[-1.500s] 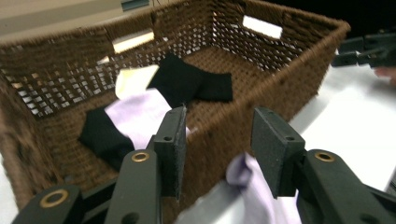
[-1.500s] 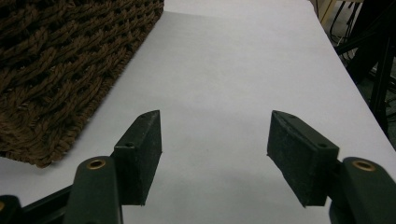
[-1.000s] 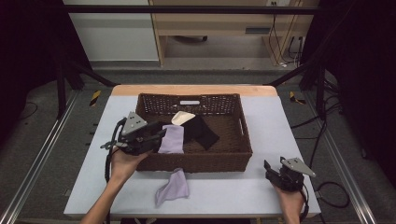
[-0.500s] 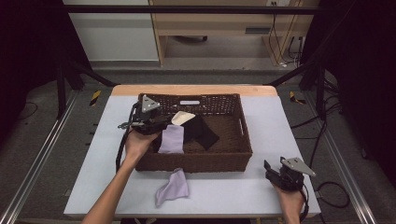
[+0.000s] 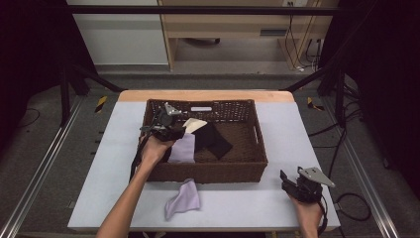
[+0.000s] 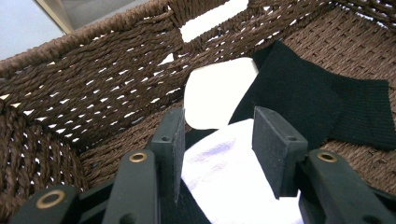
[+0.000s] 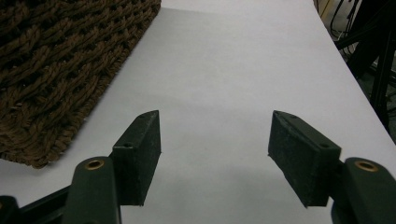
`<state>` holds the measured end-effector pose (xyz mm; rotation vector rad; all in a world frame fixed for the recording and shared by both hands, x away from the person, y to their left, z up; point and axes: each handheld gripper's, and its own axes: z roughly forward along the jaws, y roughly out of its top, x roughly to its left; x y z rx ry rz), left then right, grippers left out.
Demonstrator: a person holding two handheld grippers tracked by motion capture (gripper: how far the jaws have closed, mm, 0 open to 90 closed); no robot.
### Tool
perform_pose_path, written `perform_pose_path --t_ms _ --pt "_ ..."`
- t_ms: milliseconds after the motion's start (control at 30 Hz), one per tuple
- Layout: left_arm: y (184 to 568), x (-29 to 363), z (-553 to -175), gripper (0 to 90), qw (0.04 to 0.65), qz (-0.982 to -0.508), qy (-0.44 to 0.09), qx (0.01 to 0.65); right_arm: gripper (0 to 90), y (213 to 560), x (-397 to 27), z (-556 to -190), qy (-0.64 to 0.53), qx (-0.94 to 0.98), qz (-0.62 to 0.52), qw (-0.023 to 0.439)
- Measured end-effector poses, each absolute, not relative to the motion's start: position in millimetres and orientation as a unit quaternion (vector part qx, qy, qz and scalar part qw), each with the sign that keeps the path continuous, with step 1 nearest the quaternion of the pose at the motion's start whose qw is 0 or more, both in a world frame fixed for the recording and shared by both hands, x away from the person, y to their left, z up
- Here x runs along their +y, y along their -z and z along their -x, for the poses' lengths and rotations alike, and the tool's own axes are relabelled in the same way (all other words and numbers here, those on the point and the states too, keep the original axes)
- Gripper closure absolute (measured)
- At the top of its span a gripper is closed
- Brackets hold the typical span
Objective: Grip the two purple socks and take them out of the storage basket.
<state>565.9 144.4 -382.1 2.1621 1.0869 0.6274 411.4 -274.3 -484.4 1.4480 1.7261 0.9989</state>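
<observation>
Okay, white table (image 5: 297,139) first, with the brown wicker basket (image 5: 250,166) sitting mid-table. The left gripper (image 5: 166,130) is inside the basket at its left end; the near wall sits under the person's left hand (image 5: 154,148), and the far wall with its handle slot (image 6: 212,21) rises right ahead of the jaws in the left gripper view. Jaws parted, nothing pinched. A lavender sock (image 6: 224,172) lies directly below and between the pads (image 6: 275,154), but they don't press it, so released. Black sock (image 6: 308,100) lies just ahead and right of the jaws, overlapping a cream sock (image 6: 215,95) straight ahead against the far wall. Second lavender sock (image 5: 182,198) is out on the table, behind the left gripper on the person's side, just outside the near wall.

Right gripper (image 5: 296,184) rests at the table's near right corner, well apart from all cloth. Its jaws are wide, bare tabletop between them, basket corner (image 7: 60,70) off to their left.

Risks, my read:
- closing now could catch both the lavender sock and the dark cloth under it, since they're layered right at the pads
- jaw tips are near the weave, so a deep dip may snag the wicker or drag the basket
- a shallow pinch on thin cloth may slip out on lifting
- the trailing cable could hook the rim.
</observation>
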Motion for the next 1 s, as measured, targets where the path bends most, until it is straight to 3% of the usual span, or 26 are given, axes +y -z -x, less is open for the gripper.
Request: perform_pose_path --t_ms 433,733,1000 --pt "394.2 144.9 -579.2 51.9 0.302 -0.823 -0.185 0.444 34.6 484.6 -274.1 -411.9 -0.38 0.662 -0.554 0.332" --pt "409.0 146.4 -585.3 51.4 0.223 -0.836 -0.169 0.472 34.5 484.4 -273.5 -410.9 -0.382 0.662 -0.552 0.334" --pt "416.7 148.1 -591.4 49.9 0.198 -0.841 -0.135 0.486 34.4 484.4 -273.3 -411.0 -0.381 0.663 -0.551 0.333"
